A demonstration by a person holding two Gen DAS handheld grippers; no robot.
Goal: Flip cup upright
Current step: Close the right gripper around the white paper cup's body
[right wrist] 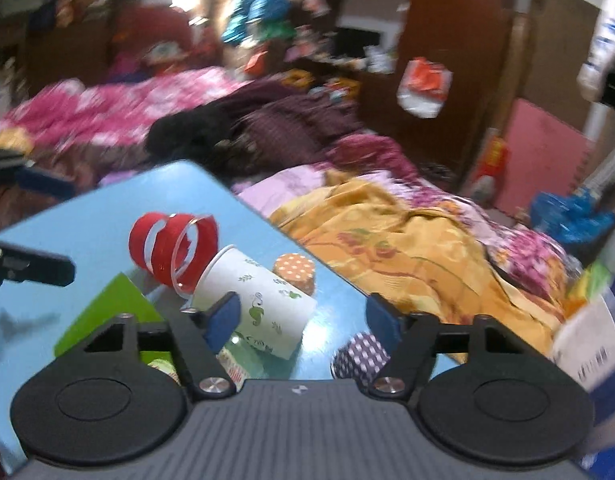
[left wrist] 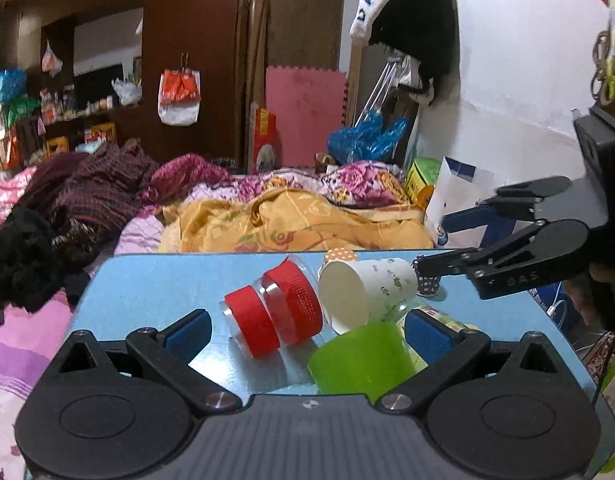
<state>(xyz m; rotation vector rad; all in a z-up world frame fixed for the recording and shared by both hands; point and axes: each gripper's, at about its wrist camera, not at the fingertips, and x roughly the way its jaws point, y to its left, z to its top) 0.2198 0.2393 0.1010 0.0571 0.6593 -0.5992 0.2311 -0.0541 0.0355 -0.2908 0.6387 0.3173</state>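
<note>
- The white paper cup lay on its side on the blue worktop, its open mouth turned toward the left wrist camera and its base pointing away toward the far edge.
- In the right wrist view the same cup showed small green leaf prints and slanted across the worktop, mouth up-left and base down-right.
- Two clear jars with red lids lay tipped over just beside the cup's mouth, touching or nearly touching it (contact was hard to judge).
- A green cup sat in the foreground of the left view, close below the paper cup and partly behind the blue pad of the left hand-held gripper.
- That left hand-held gripper stood wide open, gripping nothing; the red-lidded jars and the green cup lay between its fingers.
- The right hand-held gripper was also spread wide with nothing gripped; its left pad overlapped the side of the paper cup in the picture, though whether it touched could not be told.
- An orange polka-dot cup sat just beyond the paper cup's base, and a purple polka-dot cup lay near the right finger.
- A bed piled with orange and pink bedding ran behind the worktop.
</note>
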